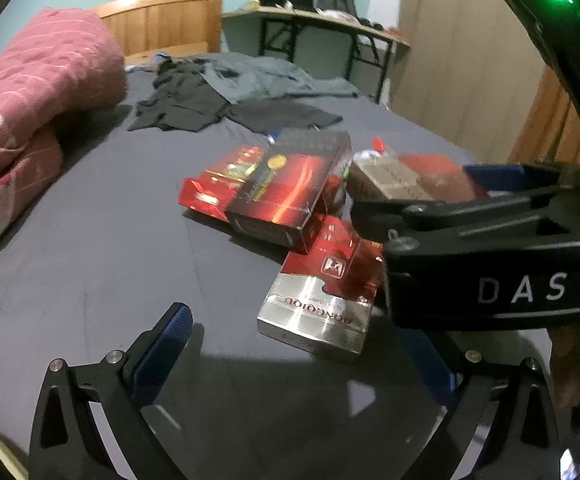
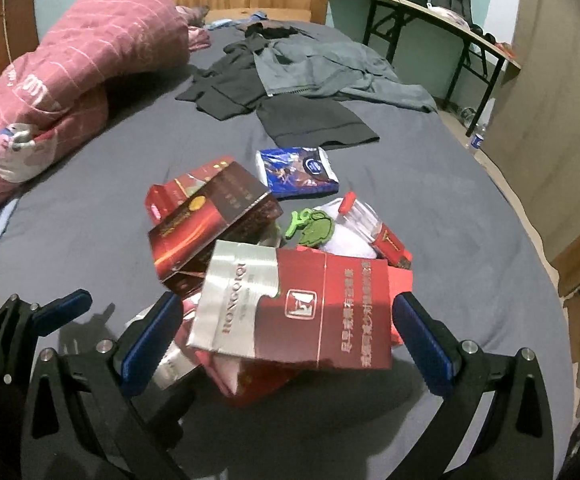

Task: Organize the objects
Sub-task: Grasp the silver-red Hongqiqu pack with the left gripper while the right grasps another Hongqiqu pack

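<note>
A pile of boxes lies on the dark grey bed sheet. A silver and red carton lies nearest; it also shows in the right wrist view between my right gripper's fingers. A dark red box rests on another red box; the dark red box also shows in the right wrist view. My left gripper is open and empty, just short of the carton. My right gripper is open around the carton; I cannot tell whether the pads touch it. Its body crosses the left wrist view.
A blue packet, a green clip, a clear bottle with red cap and white cloth lie behind the pile. Dark clothes lie farther back. A pink quilt lies on the left. A desk stands at the right.
</note>
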### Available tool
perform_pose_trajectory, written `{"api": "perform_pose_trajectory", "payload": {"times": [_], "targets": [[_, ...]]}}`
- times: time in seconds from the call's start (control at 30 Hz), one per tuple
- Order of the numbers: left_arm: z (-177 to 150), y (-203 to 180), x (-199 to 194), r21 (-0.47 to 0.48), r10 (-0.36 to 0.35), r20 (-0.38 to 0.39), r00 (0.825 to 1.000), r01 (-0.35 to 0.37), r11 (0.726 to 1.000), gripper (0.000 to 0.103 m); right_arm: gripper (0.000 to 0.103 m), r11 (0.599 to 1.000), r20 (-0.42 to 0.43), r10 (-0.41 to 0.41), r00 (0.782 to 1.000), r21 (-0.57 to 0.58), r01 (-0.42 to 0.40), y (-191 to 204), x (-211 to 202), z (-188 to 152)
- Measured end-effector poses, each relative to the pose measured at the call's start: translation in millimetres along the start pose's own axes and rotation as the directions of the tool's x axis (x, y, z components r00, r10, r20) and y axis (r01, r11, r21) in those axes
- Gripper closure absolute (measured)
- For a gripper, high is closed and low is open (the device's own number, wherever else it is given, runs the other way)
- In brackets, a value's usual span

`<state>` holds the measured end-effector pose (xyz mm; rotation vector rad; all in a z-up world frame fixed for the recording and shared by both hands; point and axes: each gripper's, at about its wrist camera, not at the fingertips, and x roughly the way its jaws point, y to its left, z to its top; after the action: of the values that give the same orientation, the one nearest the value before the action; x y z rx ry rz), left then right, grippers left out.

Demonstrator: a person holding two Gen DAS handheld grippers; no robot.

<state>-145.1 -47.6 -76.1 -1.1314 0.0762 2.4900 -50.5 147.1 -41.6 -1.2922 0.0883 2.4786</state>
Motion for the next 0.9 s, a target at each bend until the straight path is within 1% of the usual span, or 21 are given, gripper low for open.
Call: {"api": "perform_pose_trajectory", "payload": {"times": [0.1,0.23,0.27,0.3,0.33,0.37,0.43,0.47,0.57,0.7,0.9], "targets": [[10,2,17,0.035,-0.007,-0.031,0.999,0.008,0.999,0.000,0.000,1.000,-0.018,-0.003,1.000,0.006,0.003,1,10,1],[25,-2,37,0.071,0.015,-0.046,0.999,-0.012,0.997,0.000,0.000,1.000,-0.014,-0.007,1.000,0.009,0.007,0,16,2],[27,-5,41,0.075,0.017,-0.051,0.999,-0.013,0.997,0.002,0.000,1.000,-0.012,-0.002,1.000,0.009,0.002,-1,17,2],[30,-6,47,0.080,0.015,-0.057,0.998,-0.011,0.997,0.004,0.003,1.000,-0.012,0.006,1.000,0.009,-0.006,-2,19,3],[32,-9,50,0.080,0.011,-0.055,0.998,-0.007,0.997,0.011,0.014,1.000,-0.014,0.012,1.000,0.010,-0.012,-4,20,3],[33,-12,53,0.081,0.005,-0.056,0.998,-0.001,0.997,0.025,0.015,1.000,-0.015,0.015,1.000,0.011,-0.015,-6,22,3],[35,-15,56,0.083,-0.011,-0.050,0.999,0.015,0.996,0.041,0.015,0.999,-0.008,0.039,0.999,0.010,-0.039,-10,22,3],[33,-20,53,0.092,-0.008,-0.036,0.999,0.012,0.996,0.044,0.015,0.999,0.002,0.049,0.999,0.008,-0.049,-12,20,3],[28,-27,46,0.096,-0.031,-0.015,0.999,0.032,0.995,0.047,0.015,0.997,0.014,0.075,0.997,0.024,-0.075,-23,17,2],[20,-30,40,0.045,-0.029,-0.020,0.999,0.030,0.999,0.047,0.015,0.995,0.034,0.097,0.995,0.033,-0.098,-38,7,-5],[4,-34,22,-0.005,0.039,-0.008,0.999,-0.040,0.999,0.047,0.015,0.991,0.066,0.127,0.990,0.036,-0.130,-56,-12,-17]]}}
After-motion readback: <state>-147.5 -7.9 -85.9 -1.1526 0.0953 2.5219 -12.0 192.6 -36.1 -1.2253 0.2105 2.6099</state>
